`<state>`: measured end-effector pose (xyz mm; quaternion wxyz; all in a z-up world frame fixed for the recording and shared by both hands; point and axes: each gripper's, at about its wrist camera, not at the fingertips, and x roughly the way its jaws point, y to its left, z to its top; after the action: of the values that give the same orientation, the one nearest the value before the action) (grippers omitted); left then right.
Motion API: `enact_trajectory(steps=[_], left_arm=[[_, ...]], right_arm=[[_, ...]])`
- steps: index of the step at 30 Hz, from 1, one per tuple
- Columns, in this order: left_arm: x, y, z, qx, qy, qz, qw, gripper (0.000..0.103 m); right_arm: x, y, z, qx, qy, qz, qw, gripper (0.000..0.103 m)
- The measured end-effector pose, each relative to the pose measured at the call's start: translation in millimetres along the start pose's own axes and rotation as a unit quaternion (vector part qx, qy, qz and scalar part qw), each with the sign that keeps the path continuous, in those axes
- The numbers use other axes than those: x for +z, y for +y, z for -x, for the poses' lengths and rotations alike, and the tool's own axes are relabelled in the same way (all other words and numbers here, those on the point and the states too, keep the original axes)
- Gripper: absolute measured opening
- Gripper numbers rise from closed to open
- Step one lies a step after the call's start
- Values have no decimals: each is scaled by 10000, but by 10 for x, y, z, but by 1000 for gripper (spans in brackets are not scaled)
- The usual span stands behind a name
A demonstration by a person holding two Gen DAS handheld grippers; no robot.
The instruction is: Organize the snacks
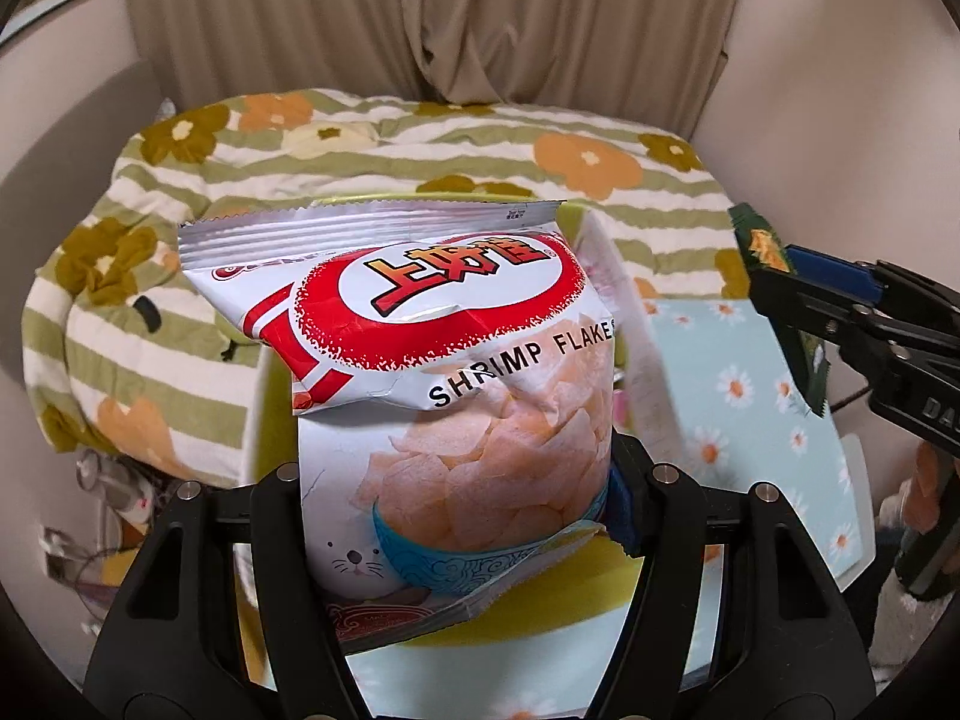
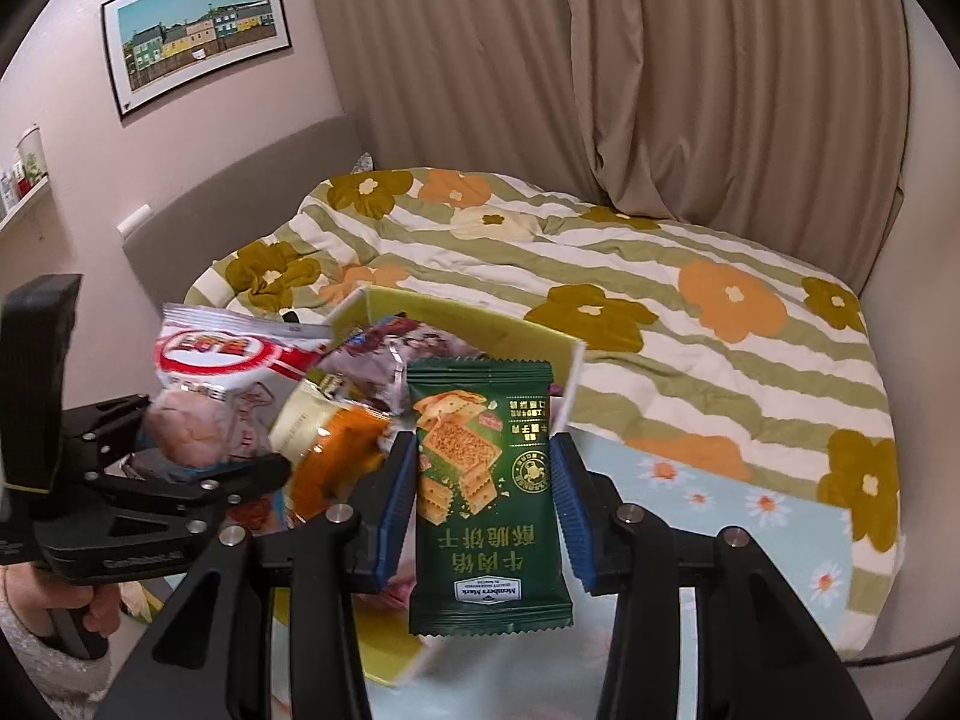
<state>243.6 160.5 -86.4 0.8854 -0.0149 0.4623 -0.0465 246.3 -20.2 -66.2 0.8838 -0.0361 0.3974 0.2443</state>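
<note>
the right hand-held gripper [image 2: 483,483] pinches a green cracker packet [image 2: 487,498] upright, seemingly over the yellow-green box [image 2: 456,324].

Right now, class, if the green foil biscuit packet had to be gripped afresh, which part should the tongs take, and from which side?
Judging by its pose, take the green foil biscuit packet across its narrow middle, coming from its label end, as the right tongs do now. The packet points lengthwise away from the tongs, its flat face is in view and its long side edges are free for the blue pads. The crimped ends look flimsier.
</note>
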Motion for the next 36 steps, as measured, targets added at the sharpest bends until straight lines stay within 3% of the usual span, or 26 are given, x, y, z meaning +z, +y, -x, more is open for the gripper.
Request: enact_trajectory(steps=[3, 5, 6, 18, 24, 30, 32, 33, 34, 36], left_arm=[[15, 132, -113, -89, 95, -149, 9998, 68], [21, 168, -170, -109, 109, -222, 9996, 98], [18, 178, -169, -103, 71, -255, 9996, 103], [-50, 322, 3, -223, -167, -389, 9989, 103], [-93, 387, 137, -158, -252, -359, 9989, 103], [-107, 487, 167, -111, -175, -351, 9992, 103], [-111, 524, 155, -119, -125, -342, 9993, 103], [-111, 530, 154, -121, -103, -343, 9993, 103], [-118, 544, 153, -117, -77, -342, 9993, 103], [-149, 544, 171, -99, -64, -347, 9993, 103]], right_arm=[[-1, 141, -43, -102, 22, -129, 9999, 40], [-15, 217, -65, -185, 40, -222, 9996, 40], [-20, 252, -74, -231, 51, -256, 9994, 40], [7, 429, -54, -466, -14, -444, 9979, 40], [173, 378, -339, -307, 289, -718, 9965, 40], [290, 331, -637, -470, 529, -881, 9936, 41], [311, 300, -737, -462, 646, -998, 9918, 47], [312, 291, -753, -440, 669, -1041, 9913, 64], [308, 276, -761, -425, 677, -1112, 9906, 87], [285, 262, -695, -465, 554, -1256, 9894, 97]])
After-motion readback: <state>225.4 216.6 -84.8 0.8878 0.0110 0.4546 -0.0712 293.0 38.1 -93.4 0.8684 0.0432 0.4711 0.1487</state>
